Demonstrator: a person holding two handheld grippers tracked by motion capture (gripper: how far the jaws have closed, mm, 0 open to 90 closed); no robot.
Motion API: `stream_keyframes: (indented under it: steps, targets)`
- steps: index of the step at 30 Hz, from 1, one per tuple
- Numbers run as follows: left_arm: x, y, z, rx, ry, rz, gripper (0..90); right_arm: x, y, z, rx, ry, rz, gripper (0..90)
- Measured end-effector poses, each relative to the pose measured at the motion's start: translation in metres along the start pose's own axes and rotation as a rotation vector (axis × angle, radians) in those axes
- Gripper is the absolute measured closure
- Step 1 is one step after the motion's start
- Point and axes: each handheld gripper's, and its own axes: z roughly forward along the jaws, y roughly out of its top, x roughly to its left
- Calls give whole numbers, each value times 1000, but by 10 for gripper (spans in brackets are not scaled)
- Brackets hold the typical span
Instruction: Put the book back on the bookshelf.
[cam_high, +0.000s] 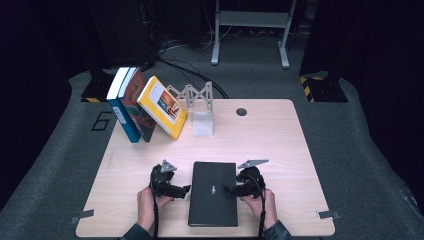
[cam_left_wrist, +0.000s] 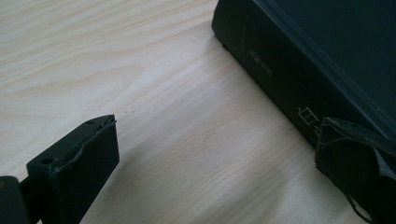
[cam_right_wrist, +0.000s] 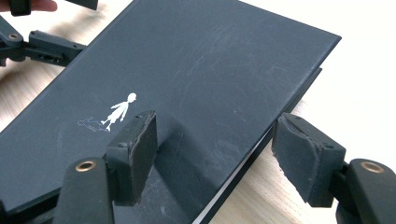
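A: Two tools flank one black book (cam_high: 213, 192), which lies flat near the front edge of the worktop (cam_high: 280, 145), cover up, a small white figure printed on it.

B: And behind the black book?

A: Well behind it, three more books lean together: a blue book (cam_high: 120, 107), a red book (cam_high: 136, 102) and a yellow book (cam_high: 161, 106), with a white bookend (cam_high: 202, 111) just beside the yellow one.

B: How do the tools stand?

A: The right tool (cam_right_wrist: 212, 154) sits at the black book's right edge. One jaw is over the cover, the other beyond the edge above the wood, so the edge lies between them. The gap is middling, and I see no pad pressing yet. The left tool (cam_left_wrist: 215, 154) is at the book's left side, jaws wide apart, one jaw close against the spine, bare wood between them.

B: What could go wrong?

A: My guess is the right jaws may pinch the cover alone. The page block shows pale beneath it, and if the lower jaw slips in above the pages, the cover would swing open and the book stay down.

B: Anything else?

A: A one-sided lift could pivot the book on the smooth wood and push it against the left tool, or let it slide out of a shallow grip.
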Motion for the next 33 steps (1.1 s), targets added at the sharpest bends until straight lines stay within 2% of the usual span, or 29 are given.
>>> stream_keyframes:
  steps: [12, 13, 16, 19, 24, 29, 33]
  targets:
    - [-1, -1, 0, 0, -2, -16, 1, -2, 2, 1, 13, 2, -3, 321]
    - [-1, -2, 1, -6, -1, -24, 2, -4, 3, 2, 19, 22, 1, 326]
    - [-2, -1, 1, -8, 5, -26, 2, -5, 5, 2, 35, 36, 19, 329]
    - [-1, -1, 1, -5, 1, -27, 2, -6, 6, 3, 42, 29, 3, 330]
    - [-1, 0, 1, 5, 2, -30, 3, -7, 9, 5, 35, 28, 13, 335]
    - [-1, 2, 2, 4, 14, -21, 3, -9, 17, 7, 41, -2, -11, 339]
    - [-2, 2, 3, -1, 17, -25, 7, -10, 21, 9, 49, -11, -9, 344]
